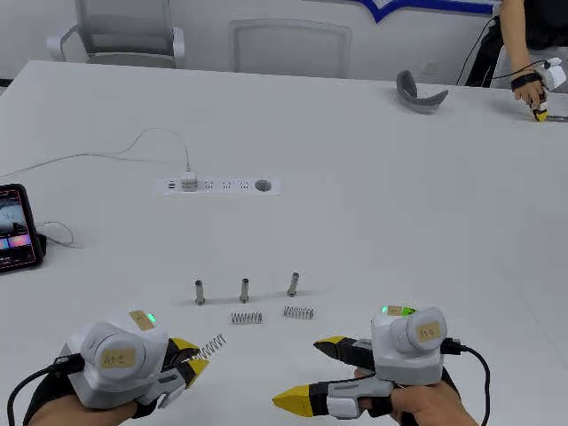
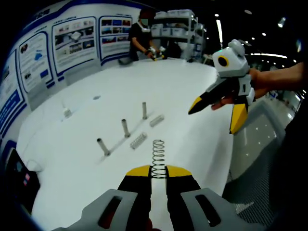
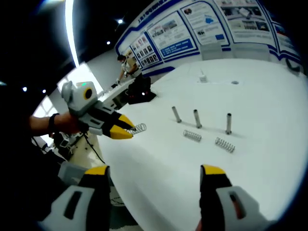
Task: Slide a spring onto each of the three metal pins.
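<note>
Three short metal pins stand upright in a row on the white table: left pin (image 1: 200, 292), middle pin (image 1: 244, 290), right pin (image 1: 293, 284). Two loose springs lie just in front of them, one spring (image 1: 247, 317) and another spring (image 1: 299, 311). My left gripper (image 1: 193, 357) is at the near left, shut on a third spring (image 2: 158, 153) that sticks out past its yellow tips toward the pins. My right gripper (image 1: 315, 373) hovers at the near right, open and holding nothing. The pins (image 3: 196, 118) and the loose springs (image 3: 192, 135) lie ahead of it.
A white power strip (image 1: 217, 185) with a plugged-in charger and cable lies behind the pins. A phone (image 1: 18, 227) rests at the table's left edge. A grey curved object (image 1: 419, 91) sits far right, near another person's hand (image 1: 532, 89). Chairs stand beyond the table.
</note>
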